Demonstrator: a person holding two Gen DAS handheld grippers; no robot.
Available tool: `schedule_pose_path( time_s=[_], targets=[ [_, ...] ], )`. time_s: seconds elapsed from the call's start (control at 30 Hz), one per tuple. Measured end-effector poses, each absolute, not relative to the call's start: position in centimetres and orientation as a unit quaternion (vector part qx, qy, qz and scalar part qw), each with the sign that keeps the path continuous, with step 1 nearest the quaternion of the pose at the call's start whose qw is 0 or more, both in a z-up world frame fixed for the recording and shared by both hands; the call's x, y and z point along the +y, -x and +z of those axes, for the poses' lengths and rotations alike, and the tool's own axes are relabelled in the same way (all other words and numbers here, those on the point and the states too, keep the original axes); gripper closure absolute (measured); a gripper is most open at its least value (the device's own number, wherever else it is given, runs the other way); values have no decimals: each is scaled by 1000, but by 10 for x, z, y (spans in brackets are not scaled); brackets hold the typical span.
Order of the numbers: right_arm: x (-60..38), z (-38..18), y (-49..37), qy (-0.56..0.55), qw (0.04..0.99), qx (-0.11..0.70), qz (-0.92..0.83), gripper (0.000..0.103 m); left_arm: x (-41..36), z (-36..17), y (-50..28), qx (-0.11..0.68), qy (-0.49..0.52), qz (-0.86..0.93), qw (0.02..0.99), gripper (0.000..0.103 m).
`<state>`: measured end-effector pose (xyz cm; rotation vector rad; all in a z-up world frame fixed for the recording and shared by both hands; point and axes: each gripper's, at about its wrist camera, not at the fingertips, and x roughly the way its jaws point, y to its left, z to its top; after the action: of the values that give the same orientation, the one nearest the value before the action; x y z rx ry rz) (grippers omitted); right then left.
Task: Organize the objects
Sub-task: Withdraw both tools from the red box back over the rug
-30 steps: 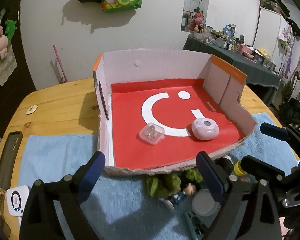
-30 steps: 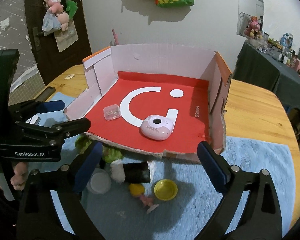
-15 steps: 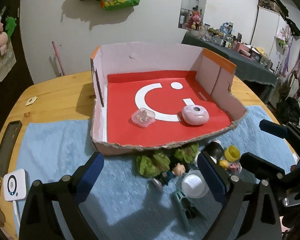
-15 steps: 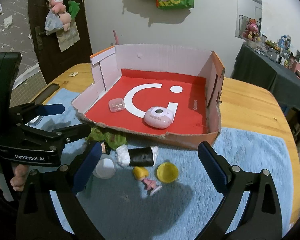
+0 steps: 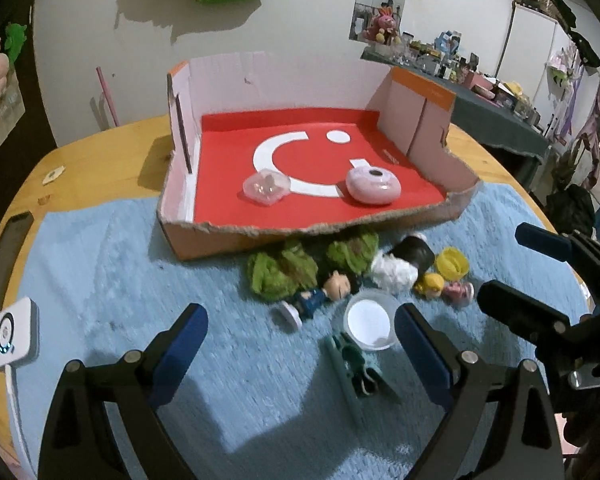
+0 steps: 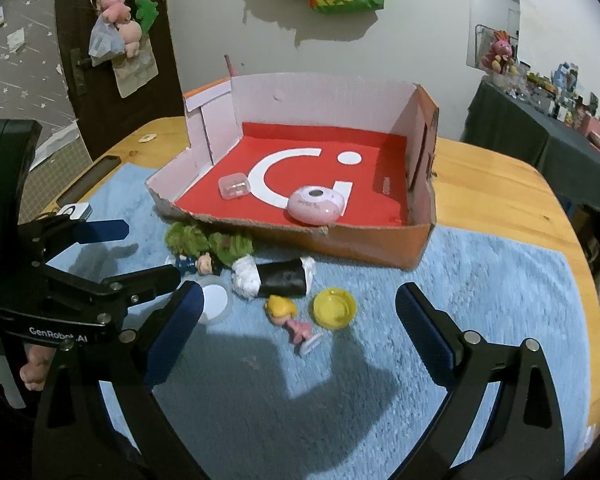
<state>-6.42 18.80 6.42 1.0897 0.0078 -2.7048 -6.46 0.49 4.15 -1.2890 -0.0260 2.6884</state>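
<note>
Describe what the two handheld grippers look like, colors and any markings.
Both the left gripper and right gripper have black angular frames with silver bolts and blue fingertip pads. White "GenRobot.AI" lettering marks the left gripper's body in the right wrist view.

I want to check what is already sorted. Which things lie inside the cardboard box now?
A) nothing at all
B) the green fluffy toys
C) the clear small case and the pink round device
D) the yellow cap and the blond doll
C: the clear small case and the pink round device rest on the red floor of the cardboard box, while the other small items lie outside on the blue towel.
</note>
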Motion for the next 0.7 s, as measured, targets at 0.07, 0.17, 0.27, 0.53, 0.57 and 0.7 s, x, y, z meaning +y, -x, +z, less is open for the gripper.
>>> schedule_pose_path(
  time_s=[0.07, 0.17, 0.27, 0.53, 0.57, 0.7],
  targets=[
    [189, 61, 64, -376, 110, 3, -920, 5, 6, 39, 64, -10, 434, 897, 82, 7],
    [190, 57, 62, -380, 107, 3, -919, 5, 7, 36, 62, -10, 437, 895, 84, 7],
    [192, 53, 62, -382, 104, 2, -918, 5, 10, 33, 59, -9, 440, 894, 86, 7],
    [197, 43, 64, -394, 102, -10, -913, 15, 16, 21, 54, -10, 454, 887, 89, 7],
    [198, 41, 65, -397, 103, -14, -912, 21, 16, 19, 53, -13, 455, 886, 89, 7],
    [203, 39, 66, -404, 113, -37, -907, 28, 18, 13, 51, -11, 461, 883, 90, 7]
  ],
)
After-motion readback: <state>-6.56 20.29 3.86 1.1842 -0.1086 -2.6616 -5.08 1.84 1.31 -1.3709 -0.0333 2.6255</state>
